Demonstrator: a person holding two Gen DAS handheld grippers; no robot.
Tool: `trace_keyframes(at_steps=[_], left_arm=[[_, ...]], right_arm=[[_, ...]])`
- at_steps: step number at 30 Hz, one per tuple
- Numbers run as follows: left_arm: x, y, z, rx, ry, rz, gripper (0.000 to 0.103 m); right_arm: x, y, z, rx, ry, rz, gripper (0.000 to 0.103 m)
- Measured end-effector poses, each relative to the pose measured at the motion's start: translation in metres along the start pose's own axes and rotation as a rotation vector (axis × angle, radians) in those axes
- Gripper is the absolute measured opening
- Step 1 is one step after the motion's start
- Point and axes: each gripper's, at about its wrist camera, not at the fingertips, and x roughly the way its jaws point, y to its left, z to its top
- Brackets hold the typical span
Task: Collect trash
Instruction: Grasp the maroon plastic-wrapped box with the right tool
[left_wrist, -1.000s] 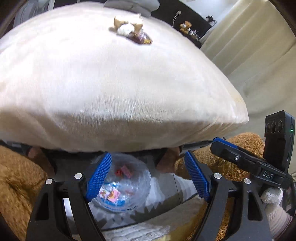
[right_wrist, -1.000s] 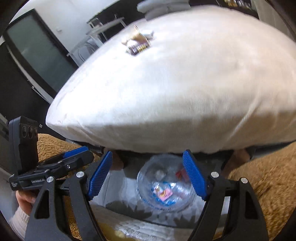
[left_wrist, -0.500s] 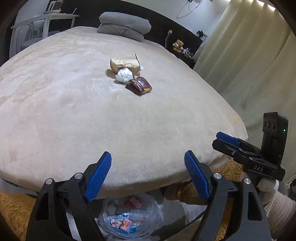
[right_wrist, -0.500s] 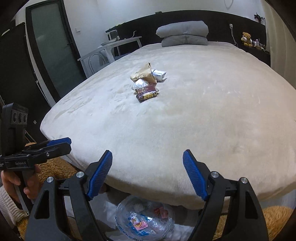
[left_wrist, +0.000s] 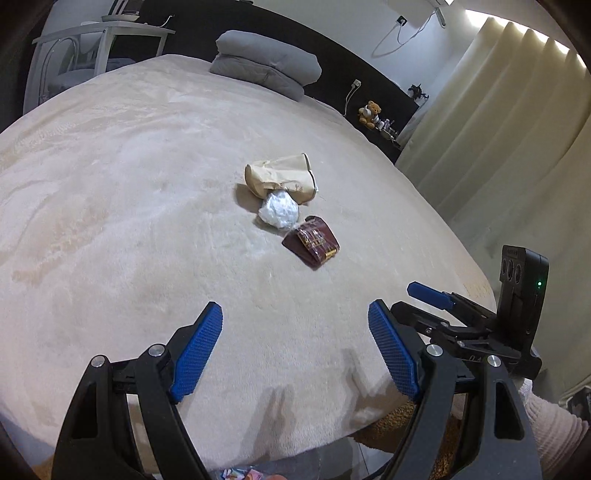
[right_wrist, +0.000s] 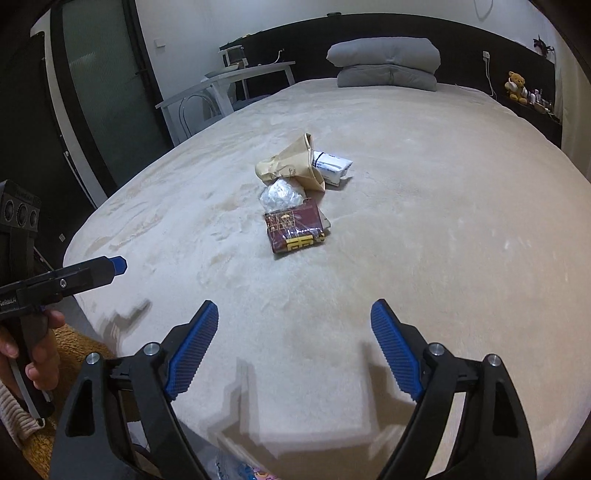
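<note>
A small heap of trash lies mid-bed on the beige blanket (left_wrist: 110, 221): a crumpled brown paper bag (left_wrist: 280, 177), a wad of clear plastic (left_wrist: 279, 210) and a maroon wrapper (left_wrist: 312, 242). The right wrist view shows the same bag (right_wrist: 291, 166), plastic (right_wrist: 280, 195) and wrapper (right_wrist: 293, 229), plus a white packet (right_wrist: 332, 166) behind the bag. My left gripper (left_wrist: 293, 314) hovers open over the near bed edge, well short of the heap. My right gripper (right_wrist: 294, 310) is beside it, jaws opening, with nothing between them.
Two grey pillows (right_wrist: 384, 62) are stacked at the headboard. A white desk and chair (left_wrist: 103, 37) stand far left, curtains (left_wrist: 517, 129) on the right. A clear bag holding wrappers (left_wrist: 240, 474) peeks out below the bed's foot, on a brown rug (right_wrist: 74, 347).
Both grippers rose from beside the clear bag below the bed's foot to above the blanket, closer to the heap. The right jaws now stand wider.
</note>
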Motion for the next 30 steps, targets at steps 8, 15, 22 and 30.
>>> trace_keyframes(at_steps=[8, 15, 22, 30], left_arm=[[0.015, 0.016, 0.028, -0.036, -0.016, -0.004, 0.091], [0.023, 0.027, 0.043, -0.059, -0.034, -0.009, 0.097], [0.03, 0.032, 0.054, -0.073, -0.033, -0.001, 0.097], [0.036, 0.037, 0.059, -0.092, -0.03, 0.008, 0.097]], right_arm=[[0.048, -0.001, 0.033, -0.032, 0.037, -0.001, 0.091], [0.088, -0.003, 0.052, -0.061, 0.079, -0.011, 0.091], [0.112, -0.005, 0.06, -0.087, 0.106, -0.02, 0.083], [0.114, -0.006, 0.063, -0.101, 0.121, -0.018, 0.062]])
